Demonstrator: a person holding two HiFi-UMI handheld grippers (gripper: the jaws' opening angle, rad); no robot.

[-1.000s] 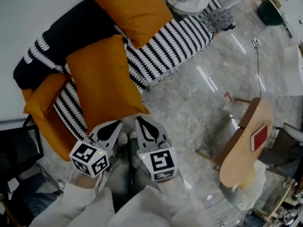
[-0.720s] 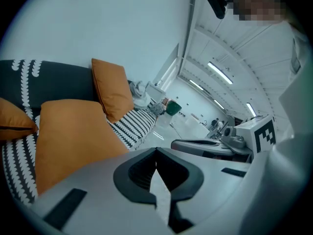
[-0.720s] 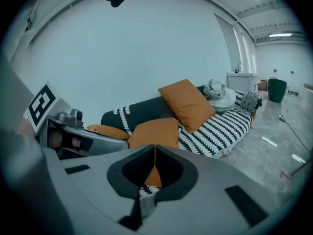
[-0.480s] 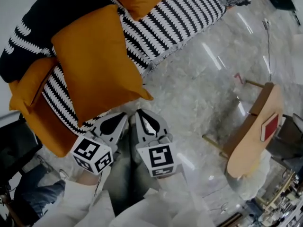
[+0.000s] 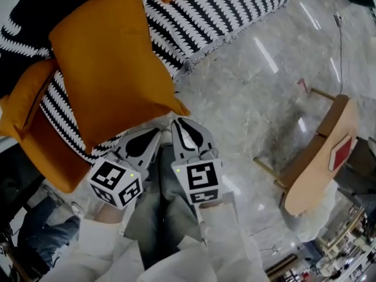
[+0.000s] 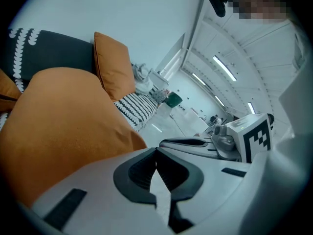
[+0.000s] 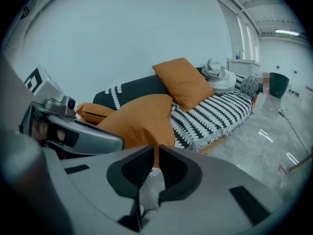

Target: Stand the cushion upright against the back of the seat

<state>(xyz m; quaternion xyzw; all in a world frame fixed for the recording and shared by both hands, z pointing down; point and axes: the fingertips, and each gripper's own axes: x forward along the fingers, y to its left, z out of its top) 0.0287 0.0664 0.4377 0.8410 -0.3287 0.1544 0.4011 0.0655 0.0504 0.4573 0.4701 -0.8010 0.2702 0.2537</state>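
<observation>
Orange cushion (image 5: 108, 69) lies flat on the striped sofa seat (image 5: 223, 10), its near corner hanging over the front edge. Left gripper (image 5: 151, 135) and right gripper (image 5: 180, 124) sit side by side just short of that corner, both with jaws pressed together and gripping nothing.

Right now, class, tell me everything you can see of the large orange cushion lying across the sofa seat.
The cushion is large, roughly square and plump, in plain orange fabric with faint creases. It lies broad side up on the striped seat cover, not upright, one corner overhanging the front edge above the floor.
</observation>
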